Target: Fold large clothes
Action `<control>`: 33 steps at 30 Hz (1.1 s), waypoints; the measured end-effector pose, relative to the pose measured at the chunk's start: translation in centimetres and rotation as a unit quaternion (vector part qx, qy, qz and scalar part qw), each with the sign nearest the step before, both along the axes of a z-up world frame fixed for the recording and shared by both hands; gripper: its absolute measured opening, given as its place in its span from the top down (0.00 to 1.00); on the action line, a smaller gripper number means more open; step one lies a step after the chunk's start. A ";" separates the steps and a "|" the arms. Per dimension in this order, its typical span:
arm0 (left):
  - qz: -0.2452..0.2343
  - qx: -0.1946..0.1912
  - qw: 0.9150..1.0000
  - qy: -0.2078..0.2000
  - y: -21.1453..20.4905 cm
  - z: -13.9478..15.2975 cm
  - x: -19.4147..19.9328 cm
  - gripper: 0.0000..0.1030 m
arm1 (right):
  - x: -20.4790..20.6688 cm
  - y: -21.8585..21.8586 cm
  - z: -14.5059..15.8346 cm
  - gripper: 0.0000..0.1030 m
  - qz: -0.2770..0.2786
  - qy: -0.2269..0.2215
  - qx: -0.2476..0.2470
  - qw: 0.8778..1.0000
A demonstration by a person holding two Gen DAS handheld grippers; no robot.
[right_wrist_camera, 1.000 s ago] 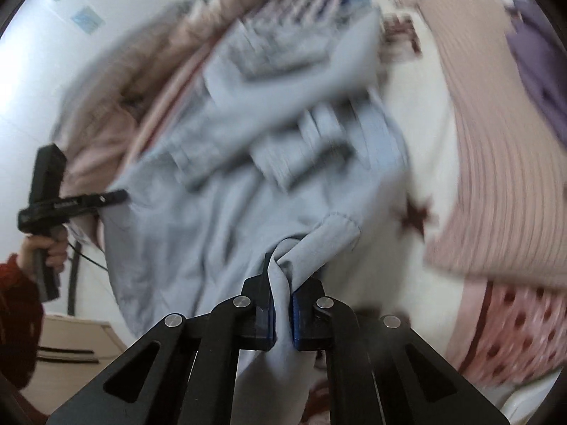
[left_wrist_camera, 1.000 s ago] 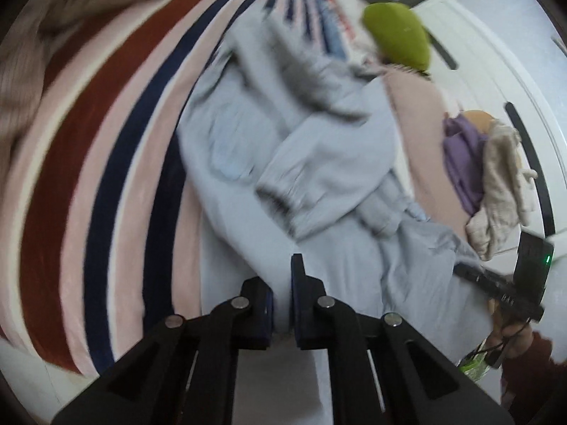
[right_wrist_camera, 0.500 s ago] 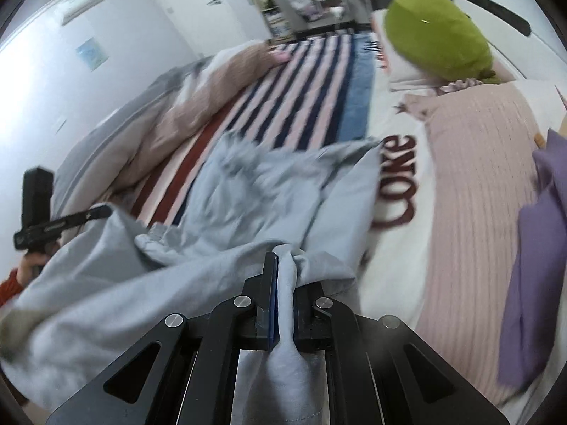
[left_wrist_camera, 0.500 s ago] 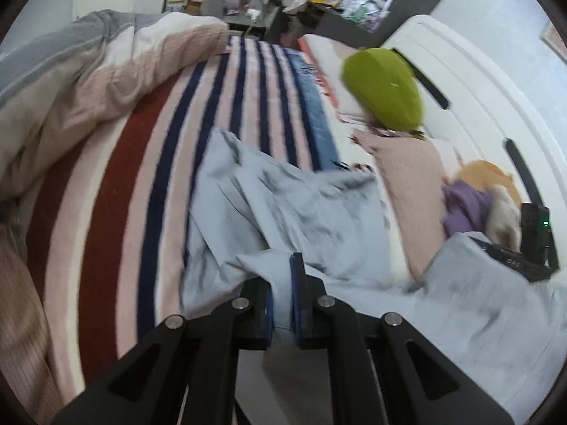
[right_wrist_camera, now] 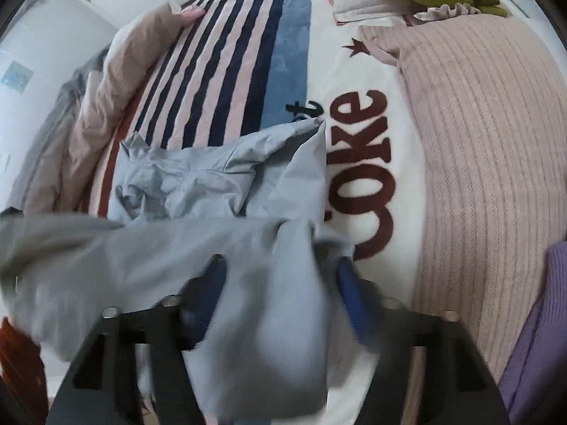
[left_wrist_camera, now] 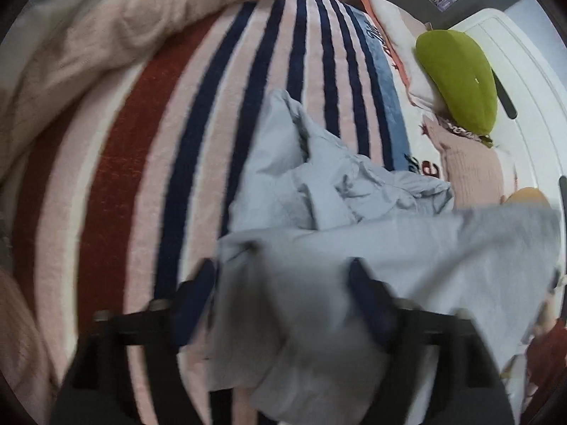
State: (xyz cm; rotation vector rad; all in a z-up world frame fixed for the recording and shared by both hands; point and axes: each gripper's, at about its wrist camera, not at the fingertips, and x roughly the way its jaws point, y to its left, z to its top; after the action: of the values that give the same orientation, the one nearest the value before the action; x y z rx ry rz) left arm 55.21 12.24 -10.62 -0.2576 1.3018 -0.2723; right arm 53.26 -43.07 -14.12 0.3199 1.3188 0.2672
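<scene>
A large pale blue-grey garment (left_wrist_camera: 329, 191) lies crumpled on the striped blanket (left_wrist_camera: 149, 163), its near edge folded over toward the far part. My left gripper (left_wrist_camera: 283, 283) hangs over the near left part with its jaws opening; loose cloth sags between the fingers without being pinched. In the right wrist view the same garment (right_wrist_camera: 198, 184) spreads across the blanket. My right gripper (right_wrist_camera: 280, 276) is over the garment's near right part, jaws opening too, and a fold of cloth drops between the blue pads (right_wrist_camera: 349, 294) untouched.
A green cushion (left_wrist_camera: 460, 78) and a pink ribbed knit (right_wrist_camera: 489, 148) lie at the bed's right side, with a purple cloth (right_wrist_camera: 538, 336) at the lower right. A bunched beige duvet (left_wrist_camera: 106, 35) fills the far left. A white headboard (left_wrist_camera: 524, 81) runs along the right.
Both grippers carried the garment's near edge across the bed over its far part, then their jaws parted and let the cloth go.
</scene>
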 end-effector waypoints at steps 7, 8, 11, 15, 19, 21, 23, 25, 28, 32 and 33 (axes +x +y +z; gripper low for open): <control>-0.024 -0.025 0.998 -0.047 2.3 5.0 -3.8 0.23 | -2.4 -2.8 4.5 0.33 -0.024 -0.064 -0.016 0.998; -0.038 -0.022 0.998 -0.052 2.3 5.4 -4.8 0.23 | -3.2 -3.1 5.1 0.33 -0.019 -0.072 -0.023 0.997; -0.079 -0.011 0.996 -0.045 1.8 5.2 -7.7 0.23 | -6.2 -4.0 5.8 0.32 -0.007 -0.079 -0.012 0.997; -0.070 -0.103 0.992 0.011 0.7 2.5 -11.2 0.23 | -9.0 -3.9 3.2 0.32 0.001 -0.044 0.018 0.999; -0.055 -0.190 0.980 0.023 -1.8 1.5 -12.8 0.23 | -10.7 -2.1 -0.1 0.32 0.008 -0.022 0.050 0.998; -0.054 -0.195 0.979 0.021 -3.5 1.3 -12.9 0.23 | -11.0 -0.7 -1.2 0.32 0.008 -0.012 0.102 0.995; -0.046 -0.182 0.982 0.022 -4.6 0.7 -12.4 0.23 | -11.0 1.0 -1.6 0.32 0.016 -0.011 0.144 0.989; -0.030 -0.163 0.986 0.033 -5.2 -0.2 -11.7 0.25 | -10.6 2.7 -1.8 0.32 0.024 -0.012 0.164 0.986; -0.011 -0.153 0.988 0.032 -5.3 -0.5 -11.0 0.54 | -9.3 4.8 -1.8 0.32 0.027 -0.023 0.156 0.987; 0.004 -0.131 0.990 0.043 -4.3 -0.3 -10.1 0.94 | -6.8 5.5 -1.1 0.94 0.005 -0.043 0.112 0.993; 0.002 -0.137 0.990 0.028 -3.8 0.6 -9.7 0.95 | -6.3 5.3 -0.9 0.99 -0.004 -0.043 0.109 0.993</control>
State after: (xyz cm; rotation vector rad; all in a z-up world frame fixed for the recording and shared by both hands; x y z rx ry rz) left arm 45.47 8.45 -10.05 -0.5041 1.3185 -0.4432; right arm 46.94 -37.82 -15.01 0.4914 1.2059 0.4156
